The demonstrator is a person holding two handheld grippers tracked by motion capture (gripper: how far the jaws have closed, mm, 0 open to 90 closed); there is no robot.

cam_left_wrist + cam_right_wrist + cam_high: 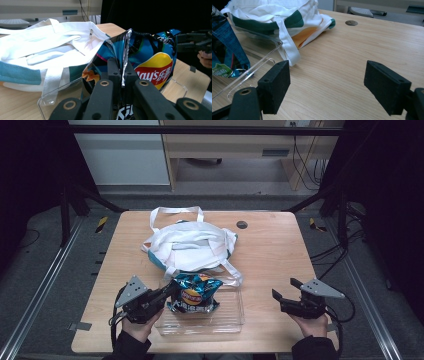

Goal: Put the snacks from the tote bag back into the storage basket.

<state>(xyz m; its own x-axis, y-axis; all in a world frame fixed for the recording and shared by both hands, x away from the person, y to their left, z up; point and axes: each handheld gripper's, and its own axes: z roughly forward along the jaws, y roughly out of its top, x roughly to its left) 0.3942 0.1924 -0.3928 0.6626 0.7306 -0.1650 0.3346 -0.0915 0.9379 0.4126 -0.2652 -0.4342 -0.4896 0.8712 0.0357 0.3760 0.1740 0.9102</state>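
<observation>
High view: chip bag (195,293) upright in left gripper (167,295) jaws' pinch, right gripper (286,292) jaws wide, empty.

The chip bag (194,296) is looking shiny and crinkly, like thin foil plastic, and light is bouncing off its sealed edge. The tray (235,317) under it is looking like clear, smooth, hard plastic with glossy rims. At 12 o'clock from the tray, the tote bag (190,245) is looking like soft white cloth, matt and wrinkled, with teal cloth bands. The counter (270,255) is showing pale wood grain with a smooth, slightly dull finish. The right hand-held gripper (327,85) is showing black pads that are looking rough and matt, like foam or rubber. The left hand-held gripper (121,75) is looking like matt black plastic with small brassy metal rings.
</observation>
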